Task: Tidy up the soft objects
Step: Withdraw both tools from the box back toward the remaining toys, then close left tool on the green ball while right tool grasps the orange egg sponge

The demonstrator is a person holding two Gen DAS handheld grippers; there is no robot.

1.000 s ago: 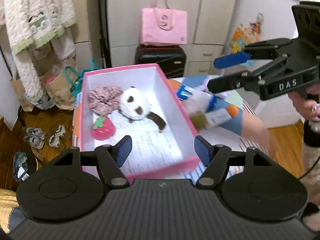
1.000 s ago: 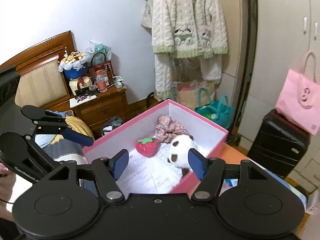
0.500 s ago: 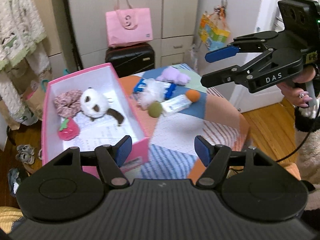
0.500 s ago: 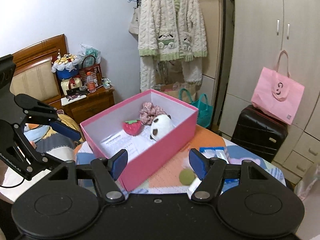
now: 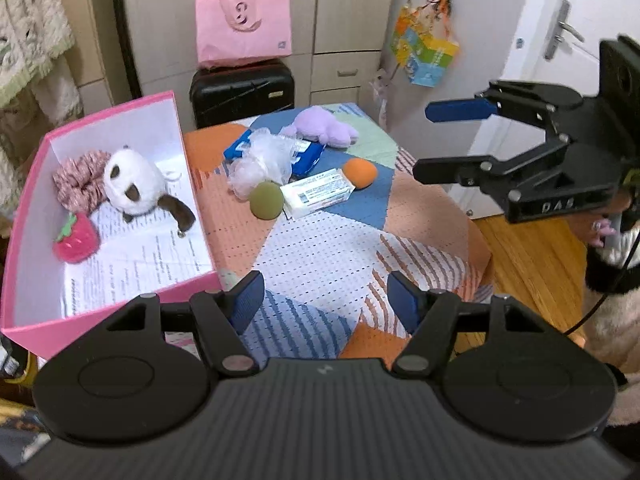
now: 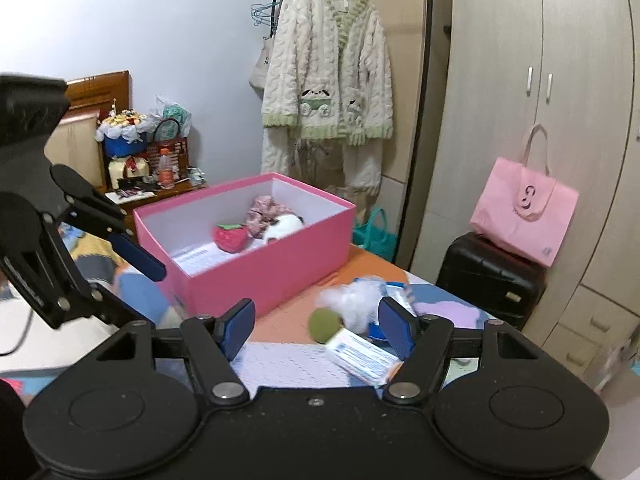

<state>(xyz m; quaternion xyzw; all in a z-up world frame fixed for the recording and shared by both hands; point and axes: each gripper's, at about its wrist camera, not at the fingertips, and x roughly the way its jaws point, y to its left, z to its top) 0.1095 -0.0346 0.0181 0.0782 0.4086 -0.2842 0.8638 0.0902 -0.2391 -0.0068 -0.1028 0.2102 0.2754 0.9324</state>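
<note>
The pink box (image 5: 196, 200) at the left already holds a panda plush (image 5: 134, 184), so the empty, spread-fingered left gripper (image 5: 322, 300) should descend squarely over the green ball (image 5: 266, 200) mid-table and close gently, while the right gripper (image 5: 444, 140), likewise released, keeps clear.

In the left wrist view, bare tablecloth (image 5: 320, 256) is lying open at centre. The pink box (image 5: 192, 184) is walling the left, clutter around the green ball (image 5: 267, 200) is crowding upper centre, apparently touching.
</note>
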